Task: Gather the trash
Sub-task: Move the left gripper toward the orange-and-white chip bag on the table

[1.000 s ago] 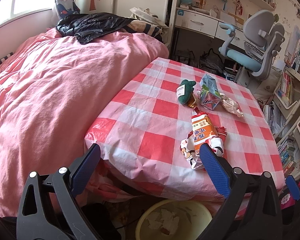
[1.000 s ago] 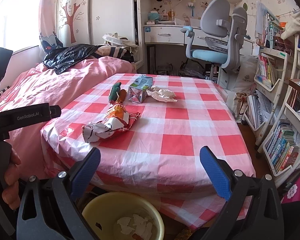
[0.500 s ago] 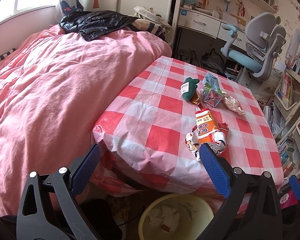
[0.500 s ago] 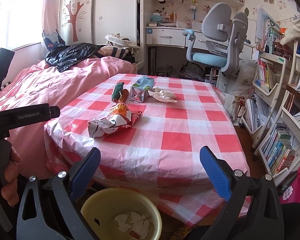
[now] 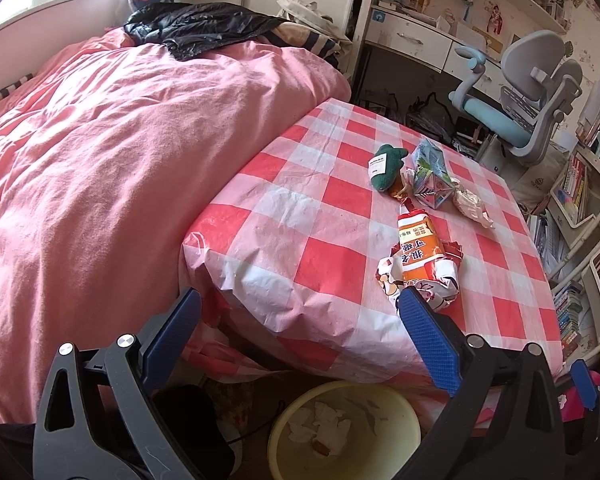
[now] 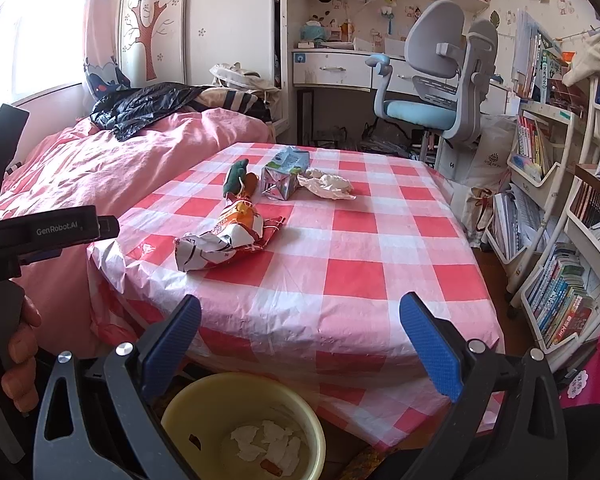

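- Left gripper (image 5: 298, 308): jaws spread wide, empty, over the table (image 5: 332, 264) edge.
- Orange wrapper (image 6: 228, 236) lies near the table's left edge; green pouch (image 6: 235, 178), carton (image 6: 284, 178) and crumpled paper (image 6: 330, 184) lie behind it.
- Yellow bin (image 6: 244, 424) sits below.
- Right gripper (image 6: 300, 320): jaws spread, empty.
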The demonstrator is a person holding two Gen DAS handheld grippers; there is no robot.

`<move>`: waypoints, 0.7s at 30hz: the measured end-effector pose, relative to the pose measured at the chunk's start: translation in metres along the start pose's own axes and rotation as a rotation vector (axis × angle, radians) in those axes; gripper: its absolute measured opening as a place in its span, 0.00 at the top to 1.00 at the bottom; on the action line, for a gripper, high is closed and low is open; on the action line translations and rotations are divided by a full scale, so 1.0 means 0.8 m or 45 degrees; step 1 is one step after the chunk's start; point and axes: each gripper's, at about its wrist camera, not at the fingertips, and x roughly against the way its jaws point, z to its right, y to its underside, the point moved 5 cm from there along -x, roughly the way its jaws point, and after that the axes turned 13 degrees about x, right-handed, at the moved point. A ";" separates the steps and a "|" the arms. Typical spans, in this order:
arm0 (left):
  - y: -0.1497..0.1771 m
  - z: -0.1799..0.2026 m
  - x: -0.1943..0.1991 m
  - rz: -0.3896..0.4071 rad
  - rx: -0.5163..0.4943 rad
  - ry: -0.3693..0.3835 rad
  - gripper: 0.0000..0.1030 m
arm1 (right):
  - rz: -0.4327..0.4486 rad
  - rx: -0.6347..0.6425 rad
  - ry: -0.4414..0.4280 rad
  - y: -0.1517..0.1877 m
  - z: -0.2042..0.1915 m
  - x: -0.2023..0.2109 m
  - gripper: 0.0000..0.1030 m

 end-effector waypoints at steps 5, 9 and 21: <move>0.001 -0.001 -0.003 -0.014 0.009 -0.002 0.07 | 0.000 -0.016 -0.017 -0.001 0.000 -0.002 0.07; 0.001 -0.004 -0.009 -0.033 0.029 -0.005 0.07 | -0.001 -0.026 -0.031 -0.002 0.000 -0.006 0.07; 0.001 0.002 -0.020 -0.055 0.031 -0.012 0.07 | -0.024 -0.053 -0.051 -0.001 0.007 -0.017 0.07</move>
